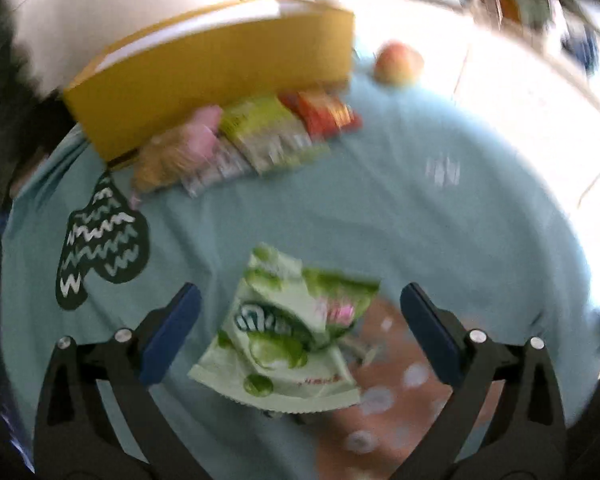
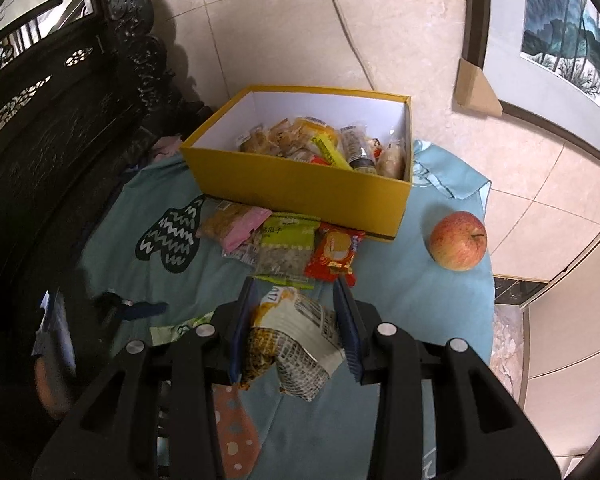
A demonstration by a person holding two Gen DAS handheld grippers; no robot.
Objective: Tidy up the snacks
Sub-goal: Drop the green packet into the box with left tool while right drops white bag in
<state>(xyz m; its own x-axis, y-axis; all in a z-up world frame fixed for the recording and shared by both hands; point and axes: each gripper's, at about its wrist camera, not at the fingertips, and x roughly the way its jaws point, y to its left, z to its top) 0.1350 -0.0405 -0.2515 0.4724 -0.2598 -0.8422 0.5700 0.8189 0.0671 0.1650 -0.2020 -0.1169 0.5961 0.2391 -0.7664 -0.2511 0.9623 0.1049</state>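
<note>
A yellow box point(image 2: 300, 188) holding several snack packs stands at the back of the blue cloth point(image 2: 400, 300); it also shows in the left wrist view point(image 1: 204, 80). My right gripper point(image 2: 296, 320) is shut on a white and yellow snack pack point(image 2: 296, 340), held above the cloth in front of the box. My left gripper point(image 1: 300, 328) is open, its jaws either side of a green and white snack pack point(image 1: 284, 336) lying on the cloth. Pink point(image 2: 242, 226), green point(image 2: 286, 248) and red point(image 2: 334, 254) packs lie against the box front.
A red apple point(image 2: 458, 246) sits on the cloth right of the box, also in the left wrist view point(image 1: 398, 64). Dark carved furniture point(image 2: 60, 120) stands to the left. Tiled floor point(image 2: 284, 40) lies beyond the table edge.
</note>
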